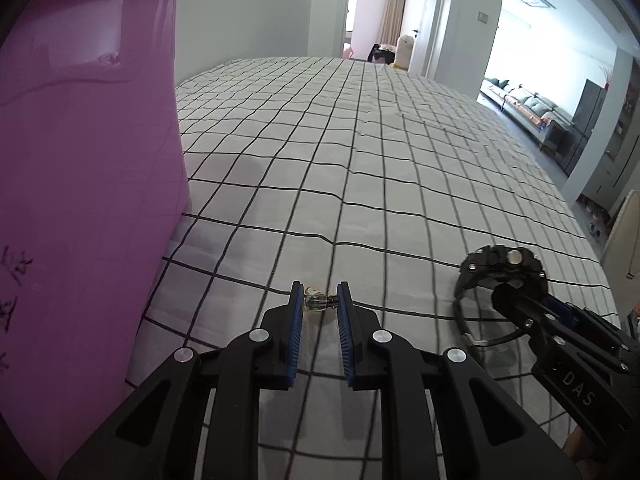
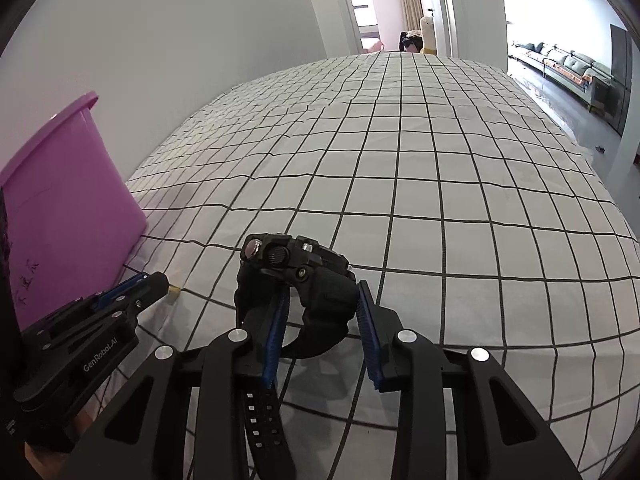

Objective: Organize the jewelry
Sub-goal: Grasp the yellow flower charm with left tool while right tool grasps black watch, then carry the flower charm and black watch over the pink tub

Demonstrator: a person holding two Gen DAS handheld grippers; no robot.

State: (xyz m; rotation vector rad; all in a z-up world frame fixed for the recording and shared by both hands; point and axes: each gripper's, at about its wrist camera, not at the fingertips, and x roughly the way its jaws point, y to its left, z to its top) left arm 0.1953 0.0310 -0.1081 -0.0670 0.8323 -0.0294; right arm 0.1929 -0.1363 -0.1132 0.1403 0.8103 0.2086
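A small yellowish ring or earring (image 1: 317, 300) lies on the checked bed sheet between the tips of my left gripper (image 1: 319, 299), whose jaws stand open around it, not closed. A chunky black wristwatch (image 2: 296, 276) lies on the sheet; its strap sits between the blue pads of my right gripper (image 2: 322, 300), which is open around it. In the left wrist view the watch (image 1: 500, 268) is at the right with the right gripper (image 1: 520, 308) at it. The left gripper (image 2: 160, 280) shows in the right wrist view beside the bin.
A tall pink plastic bin (image 1: 80, 160) stands on the bed just left of my left gripper; it also shows in the right wrist view (image 2: 68, 208). The white black-grid sheet (image 2: 400, 160) stretches ahead to a doorway. A wall runs along the left.
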